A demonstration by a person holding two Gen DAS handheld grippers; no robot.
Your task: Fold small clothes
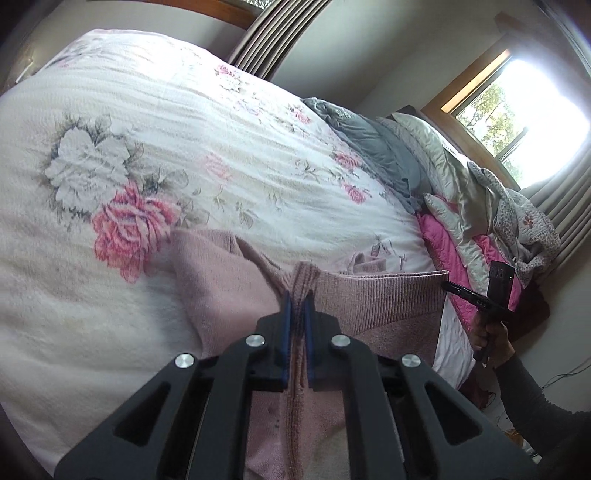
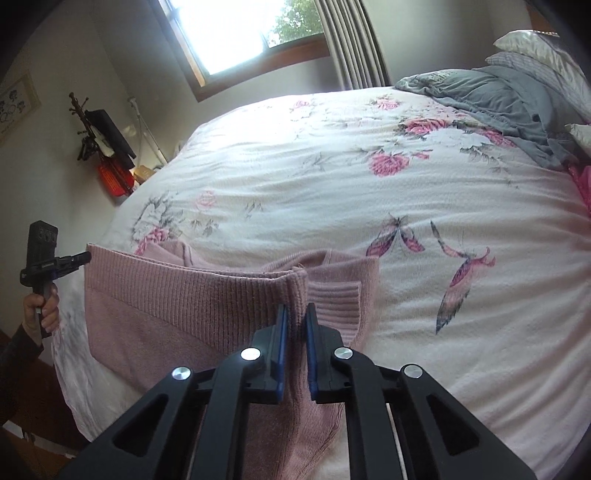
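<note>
1. A pink sweater [image 2: 184,299] lay at the near edge of the bed [image 1: 110,295], its ribbed hem lifted and stretched between two grippers, the rest of it draped over the edge and onto the floral cover.
2. The left gripper [image 1: 297,295] was clamped on one end of that ribbed hem, with a ridge of knit squeezed up between its blue pads [image 1: 286,306].
3. The right gripper [image 2: 295,310] pinched the other end of the hem, its jaws drawn in tight on the folded rib.
4. From each side I could see the other tool at the far corner of the hem: the right one held in a hand [image 1: 487,336] with a dark sleeve, the left one likewise.
5. A cuff of the sweater seemed to lie just beyond the right gripper, though the folds made that hard to tell.
6. Grey bedding [image 2: 495,99] and pillows [image 1: 436,147] were heaped at the head of the bed, well apart from the sweater.
7. A window [image 2: 236,33] shone brightly behind the bed.
</note>
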